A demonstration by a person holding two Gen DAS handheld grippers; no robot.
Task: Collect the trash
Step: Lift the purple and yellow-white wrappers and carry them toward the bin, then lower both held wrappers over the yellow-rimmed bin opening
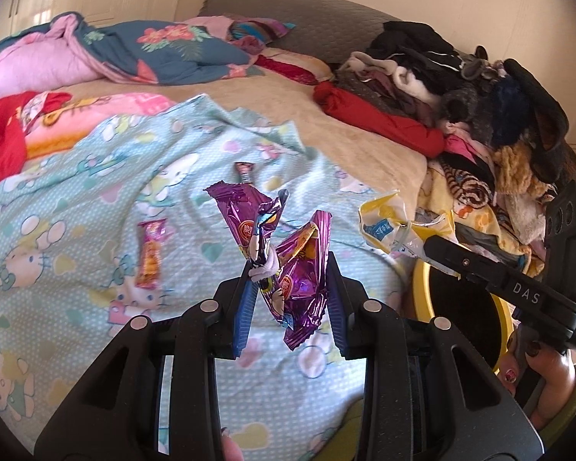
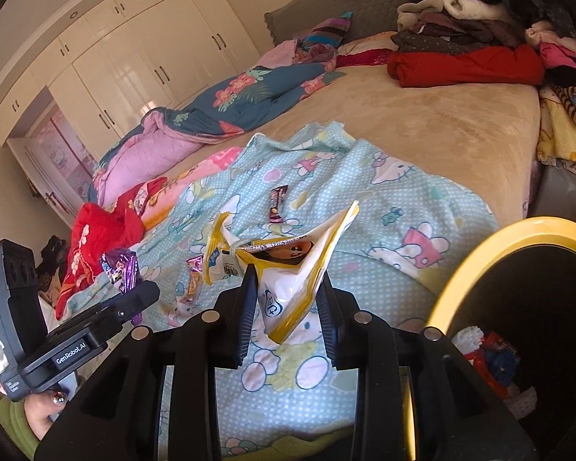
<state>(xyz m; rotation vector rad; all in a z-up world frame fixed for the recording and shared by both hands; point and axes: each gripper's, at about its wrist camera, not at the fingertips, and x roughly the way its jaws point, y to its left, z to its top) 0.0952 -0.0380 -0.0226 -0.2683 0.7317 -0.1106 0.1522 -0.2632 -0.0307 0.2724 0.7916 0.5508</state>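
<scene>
Bin (image 2: 480,246) with the yellow rim waits at your right, beside the bed (image 2: 441,123). Your right gripper (image 2: 288,288) has its jaws clamped on the white-and-yellow bag (image 2: 288,269), your left gripper (image 1: 288,269) on the purple wrapper (image 1: 299,269). Both are featherlight, crinkly, slippery film, so pinch bunched folds; the orange wrapper (image 1: 149,253) and brown wrapper (image 1: 245,171) lie on the sheet.

Bright daylight, warm cast, both views. Glossy glare on wardrobe doors (image 2: 142,77), light coming from that side of room. Foil glints on purple wrapper (image 1: 288,269). Strong fisheye: black vignette at corners, straight lines bowed nr edges. Centre fairly sharp; slight softness on blue cartoon sheet (image 1: 96,211) and toward rims. Inside of yellow-rimmed bin (image 2: 518,238) very dark, contents barely readable. Black gripper bodies in foreground underexposed, little detail. Shadows on bed (image 2: 441,123) soft, no hard edges.
</scene>
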